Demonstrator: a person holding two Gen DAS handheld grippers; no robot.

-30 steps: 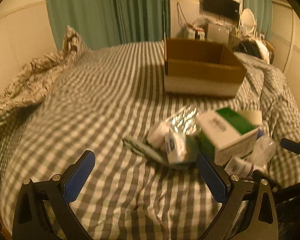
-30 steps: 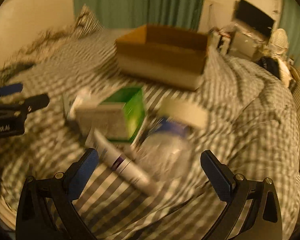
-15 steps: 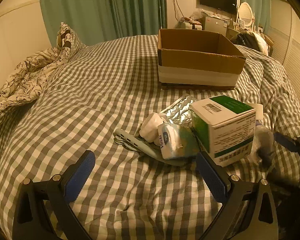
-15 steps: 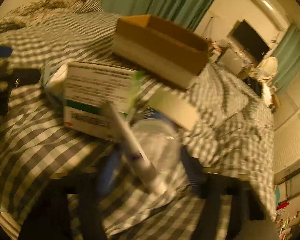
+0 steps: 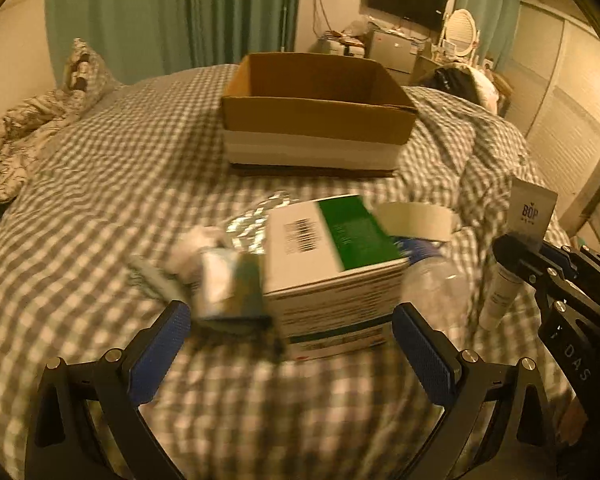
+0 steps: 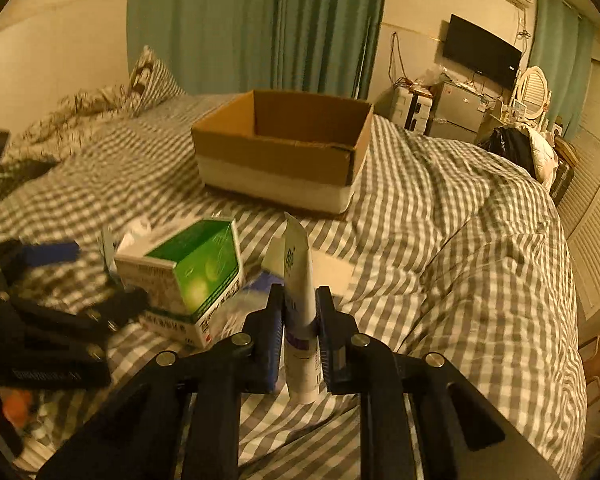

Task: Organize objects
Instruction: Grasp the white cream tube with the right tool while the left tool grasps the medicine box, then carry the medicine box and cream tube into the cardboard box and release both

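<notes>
My right gripper (image 6: 298, 320) is shut on a white tube (image 6: 297, 280) and holds it upright above the bed; both also show at the right edge of the left wrist view, the tube (image 5: 530, 212) in that gripper (image 5: 532, 256). My left gripper (image 5: 287, 340) is open and empty, just in front of a green and white box (image 5: 332, 256), which also shows in the right wrist view (image 6: 187, 276). Beside the box lie a small packet (image 5: 223, 284), a foil pouch (image 5: 251, 220) and a clear bottle (image 5: 436, 288). An open cardboard box (image 5: 316, 112) stands further back and looks empty (image 6: 283, 148).
All lies on a bed with a grey checked cover (image 5: 99, 184). A crumpled patterned blanket and pillow (image 5: 31, 120) lie at the far left. Green curtains (image 6: 251, 20), a wall TV (image 6: 480, 52) and cluttered furniture stand beyond the bed.
My right gripper has closed on the white tube and lifted it upright off the bed. My left gripper has moved closer to the green and white box.
</notes>
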